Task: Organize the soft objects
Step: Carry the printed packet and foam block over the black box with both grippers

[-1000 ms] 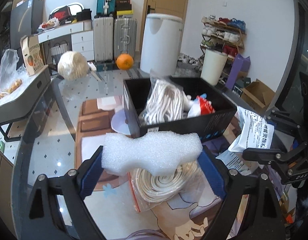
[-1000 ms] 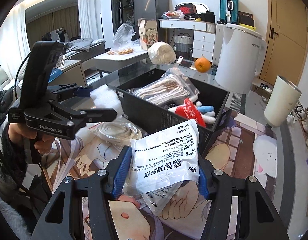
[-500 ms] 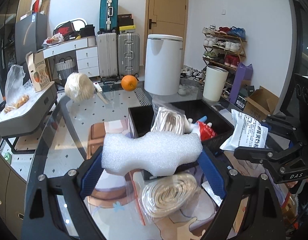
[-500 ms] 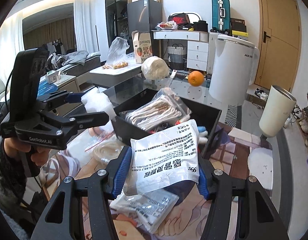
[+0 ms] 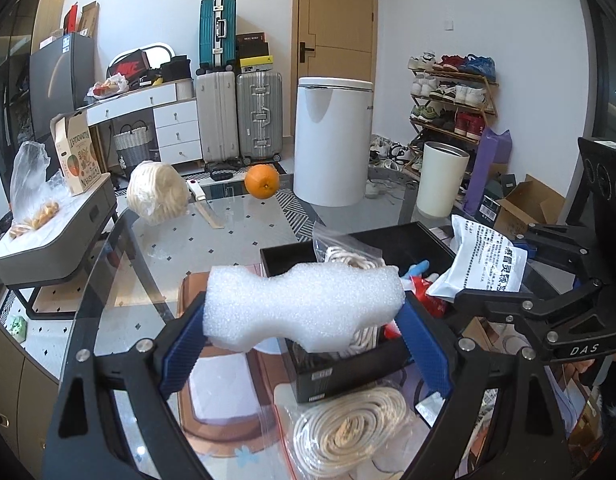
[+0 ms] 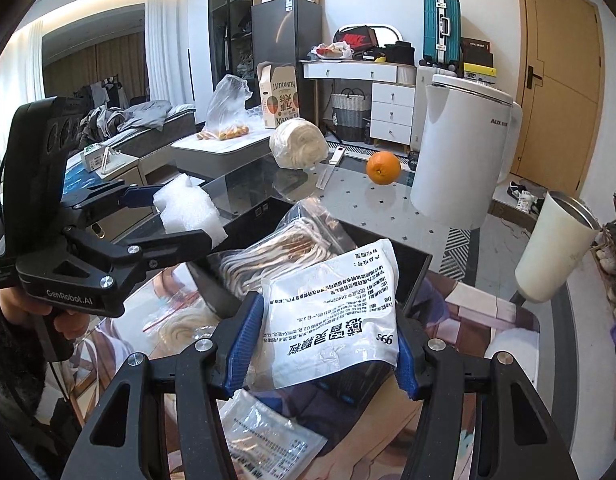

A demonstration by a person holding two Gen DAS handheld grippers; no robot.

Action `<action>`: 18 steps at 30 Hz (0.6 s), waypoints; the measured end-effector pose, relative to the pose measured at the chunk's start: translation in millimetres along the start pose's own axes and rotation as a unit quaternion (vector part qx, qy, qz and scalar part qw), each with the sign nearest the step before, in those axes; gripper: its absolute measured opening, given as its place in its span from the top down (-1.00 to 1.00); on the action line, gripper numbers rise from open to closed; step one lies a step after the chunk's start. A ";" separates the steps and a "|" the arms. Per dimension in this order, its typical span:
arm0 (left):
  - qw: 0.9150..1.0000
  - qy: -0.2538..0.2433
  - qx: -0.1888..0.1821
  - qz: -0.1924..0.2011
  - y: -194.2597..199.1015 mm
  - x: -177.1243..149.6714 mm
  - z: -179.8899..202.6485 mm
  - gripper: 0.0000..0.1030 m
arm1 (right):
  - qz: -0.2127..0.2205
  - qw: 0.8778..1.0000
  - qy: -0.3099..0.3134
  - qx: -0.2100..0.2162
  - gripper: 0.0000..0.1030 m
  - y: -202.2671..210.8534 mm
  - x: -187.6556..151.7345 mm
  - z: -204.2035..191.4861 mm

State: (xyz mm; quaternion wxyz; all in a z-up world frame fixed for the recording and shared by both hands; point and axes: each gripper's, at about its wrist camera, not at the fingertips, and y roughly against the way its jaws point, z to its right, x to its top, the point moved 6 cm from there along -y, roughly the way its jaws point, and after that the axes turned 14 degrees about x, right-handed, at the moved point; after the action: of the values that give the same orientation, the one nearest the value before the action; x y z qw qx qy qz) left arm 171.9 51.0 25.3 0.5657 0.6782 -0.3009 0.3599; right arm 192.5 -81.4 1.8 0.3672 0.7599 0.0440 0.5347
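My left tool (image 5: 304,316) clamps a foam block (image 5: 302,308) above the near-left edge of the black bin (image 5: 348,372). My right tool (image 6: 324,344) clamps a white pouch (image 6: 332,312) above the bin's near side, over the counter (image 5: 236,232).

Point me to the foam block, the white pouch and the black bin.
foam block (image 5: 304,304), left wrist view, middle of its front face.
white pouch (image 6: 332,312), right wrist view, centre of the printed side.
black bin (image 5: 348,368), left wrist view, near wall.
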 end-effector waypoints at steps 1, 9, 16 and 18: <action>1.000 -0.002 0.000 0.000 -1.6 1.0 0.7 -0.75 | -0.002 1.000 0.001 0.000 -0.14 -2.3 1.9 2.1; 1.000 -0.013 0.002 -0.003 -14.5 6.3 5.0 -0.75 | -0.014 1.000 0.004 0.005 -0.14 -15.8 8.5 12.7; 1.000 -0.021 0.001 -0.004 -21.4 10.5 8.7 -0.75 | -0.027 0.999 0.010 0.015 -0.14 -27.4 13.3 17.1; 1.000 -0.024 0.005 -0.004 -22.9 11.0 9.1 -0.75 | -0.032 0.999 0.013 0.017 -0.14 -30.6 12.7 17.8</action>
State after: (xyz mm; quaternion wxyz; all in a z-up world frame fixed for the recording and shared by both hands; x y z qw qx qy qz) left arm 198.1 46.1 20.9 0.5563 0.6908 -0.3100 0.3424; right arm 223.0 -62.4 -9.6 0.3703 0.7572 0.0823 0.5317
